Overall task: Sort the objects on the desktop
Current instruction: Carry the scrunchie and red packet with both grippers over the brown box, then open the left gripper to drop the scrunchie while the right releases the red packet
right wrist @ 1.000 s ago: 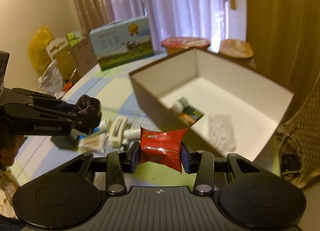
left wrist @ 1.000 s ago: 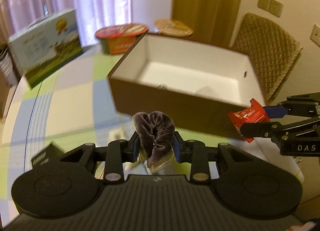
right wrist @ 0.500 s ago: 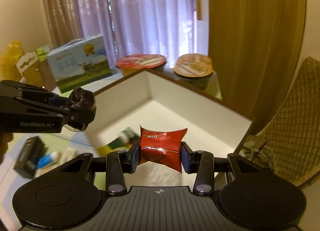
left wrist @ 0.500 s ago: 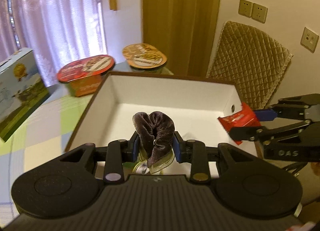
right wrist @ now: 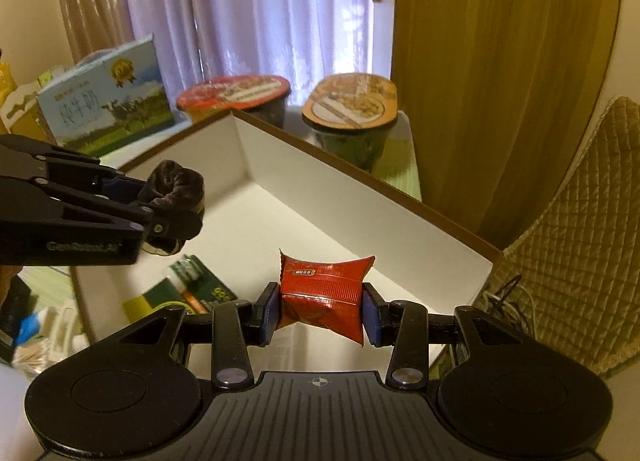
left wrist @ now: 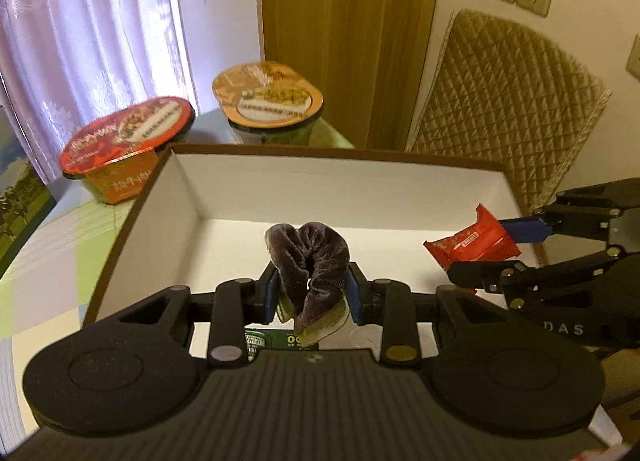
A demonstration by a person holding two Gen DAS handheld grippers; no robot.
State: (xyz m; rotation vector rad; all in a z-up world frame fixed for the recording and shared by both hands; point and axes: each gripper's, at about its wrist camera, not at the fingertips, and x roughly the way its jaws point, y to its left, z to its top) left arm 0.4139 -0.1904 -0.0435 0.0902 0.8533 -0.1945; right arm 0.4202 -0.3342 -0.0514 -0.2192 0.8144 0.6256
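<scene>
Hovering over the open box [left wrist: 160,197], both grippers carry something. The left gripper [left wrist: 312,293] has its fingers pressed against a dark velvety scrunchie [left wrist: 310,257], which bulges up between them above the white floor of the box. The right gripper [right wrist: 320,307] pinches a red snack packet [right wrist: 324,297] by its sides, also above the box interior, near the right wall. A green package [right wrist: 196,289] lies on the box floor below the left gripper. Beyond the far wall stand two noodle bowls, one red [left wrist: 128,137], one orange [left wrist: 268,101], and a milk carton [right wrist: 104,97] sits to the left on the table [left wrist: 52,237].
</scene>
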